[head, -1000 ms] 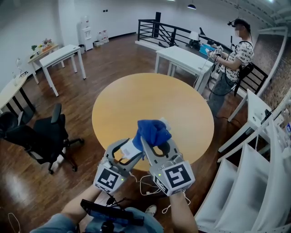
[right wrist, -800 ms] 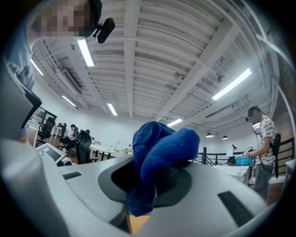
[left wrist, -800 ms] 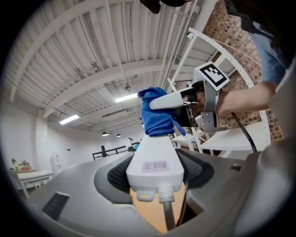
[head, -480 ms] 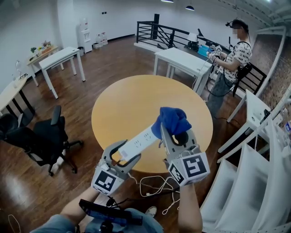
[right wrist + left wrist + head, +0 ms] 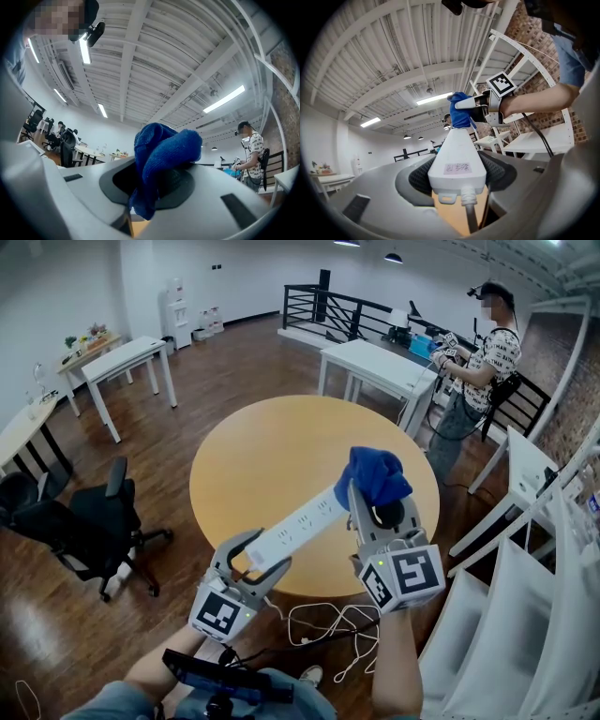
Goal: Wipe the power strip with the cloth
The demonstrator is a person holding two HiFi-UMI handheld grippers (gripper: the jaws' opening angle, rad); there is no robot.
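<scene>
power strip, long, white, cloth at end

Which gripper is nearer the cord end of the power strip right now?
Left. The left gripper is clamped on the power strip at its cord end; the right gripper holds the cloth at the strip's far end.

Both forearms reach forward from the bottom of the head view. The left claw, held low and near the body, is clamped on the cord end of the power strip. The right claw, out further to the right, pinches the blue cloth at the strip's far end.
</scene>
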